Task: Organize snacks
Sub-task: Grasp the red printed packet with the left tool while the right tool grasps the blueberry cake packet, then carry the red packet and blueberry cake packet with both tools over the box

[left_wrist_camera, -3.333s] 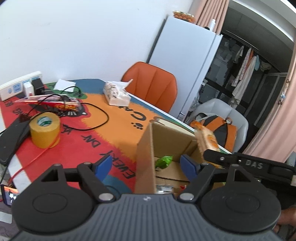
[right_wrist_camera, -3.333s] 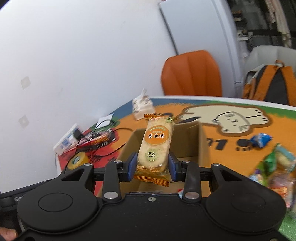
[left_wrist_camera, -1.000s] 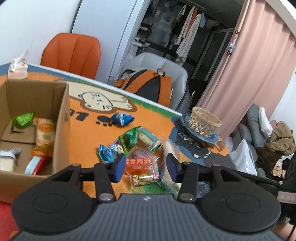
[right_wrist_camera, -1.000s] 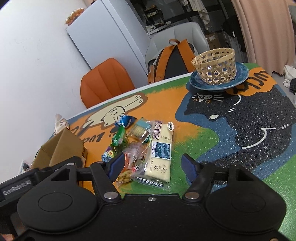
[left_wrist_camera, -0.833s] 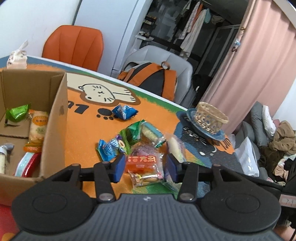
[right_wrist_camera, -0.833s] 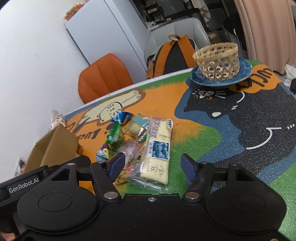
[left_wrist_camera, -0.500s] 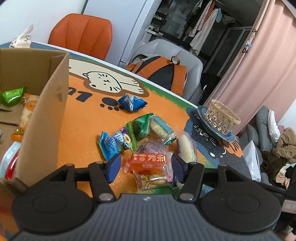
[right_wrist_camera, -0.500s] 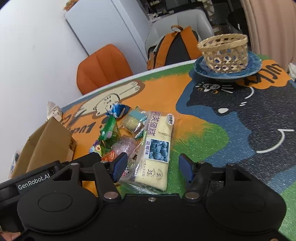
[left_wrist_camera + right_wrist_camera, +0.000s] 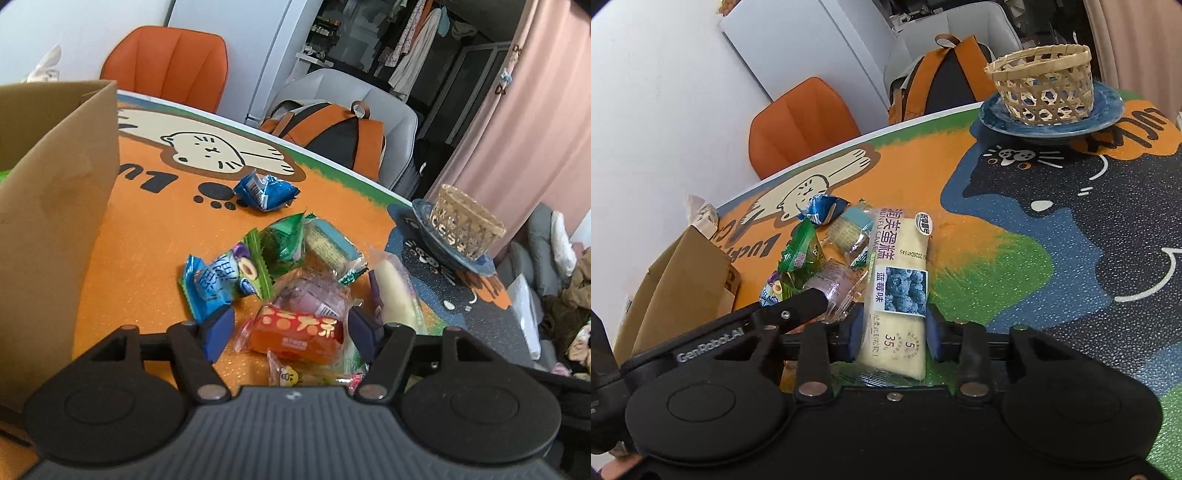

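Loose snack packets lie in a pile on the cartoon-cat table mat. My left gripper straddles an orange-red packet. Its jaws are opening and the pads stand clear of the packet. In the right wrist view, my right gripper is closing on the near end of a long blueberry cake packet, with both pads against its sides. Beyond lie a blue packet, a green packet and a purple packet. The cardboard box stands at the left.
A wicker basket sits on a blue plate at the far right of the table. Behind the table's far edge are an orange chair and a backpack on a grey chair. A left gripper finger reaches in beside the pile.
Both grippers have sunk closer to the snack pile. The left jaws have widened around the orange-red packet. The right jaws have narrowed onto the blueberry cake packet.
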Tool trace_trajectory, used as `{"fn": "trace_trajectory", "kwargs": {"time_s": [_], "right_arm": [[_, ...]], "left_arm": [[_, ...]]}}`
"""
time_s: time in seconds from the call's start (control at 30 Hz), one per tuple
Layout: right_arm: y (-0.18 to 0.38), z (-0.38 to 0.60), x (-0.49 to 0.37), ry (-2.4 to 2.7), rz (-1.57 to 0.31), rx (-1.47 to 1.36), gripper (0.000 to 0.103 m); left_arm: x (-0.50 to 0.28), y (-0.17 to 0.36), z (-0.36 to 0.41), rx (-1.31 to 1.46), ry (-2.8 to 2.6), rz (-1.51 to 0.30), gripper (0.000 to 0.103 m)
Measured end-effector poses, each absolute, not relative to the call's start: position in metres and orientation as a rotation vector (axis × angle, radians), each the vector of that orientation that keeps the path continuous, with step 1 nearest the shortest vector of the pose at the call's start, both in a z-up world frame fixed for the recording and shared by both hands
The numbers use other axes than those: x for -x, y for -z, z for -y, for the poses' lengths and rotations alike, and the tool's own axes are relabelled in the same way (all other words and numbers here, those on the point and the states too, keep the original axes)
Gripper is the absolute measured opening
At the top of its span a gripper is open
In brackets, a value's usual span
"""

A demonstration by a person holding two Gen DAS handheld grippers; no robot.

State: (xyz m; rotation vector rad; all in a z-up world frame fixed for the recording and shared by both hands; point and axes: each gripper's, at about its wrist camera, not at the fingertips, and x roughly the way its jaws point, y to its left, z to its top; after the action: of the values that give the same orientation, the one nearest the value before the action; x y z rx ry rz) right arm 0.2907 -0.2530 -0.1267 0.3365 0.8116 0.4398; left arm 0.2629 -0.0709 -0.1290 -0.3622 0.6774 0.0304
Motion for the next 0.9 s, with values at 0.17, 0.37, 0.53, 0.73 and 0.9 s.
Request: {"fn": "trace_trajectory", "kwargs": {"time_s": [0.17, 0.37, 0.53, 0.73, 0.9], "right_arm": [[0.126, 0.265, -0.283, -0.407, -0.807, -0.34, 0.034], [0.12, 0.278, -0.263, -0.375, -0.789, -0.358, 0.032], [0.109, 0.277, -0.245, -0.383, -0.752, -0.362, 0.031], [0.096, 0.269, -0.23, -0.401, -0.723, -0.355, 0.031], [0.08, 0.261, -0.22, -0.427, -0.689, -0.351, 0.031]], "left_arm": [[-0.26, 0.128, 0.076, 0.337, -0.03, -0.691, 0.048], [-0.237, 0.119, 0.076, 0.357, -0.015, -0.681, 0.047], [-0.213, 0.099, 0.074, 0.344, 0.004, -0.634, 0.047], [-0.192, 0.08, 0.067, 0.352, 0.006, -0.597, 0.047], [-0.178, 0.065, 0.058, 0.356, 0.0, -0.561, 0.047]]}}
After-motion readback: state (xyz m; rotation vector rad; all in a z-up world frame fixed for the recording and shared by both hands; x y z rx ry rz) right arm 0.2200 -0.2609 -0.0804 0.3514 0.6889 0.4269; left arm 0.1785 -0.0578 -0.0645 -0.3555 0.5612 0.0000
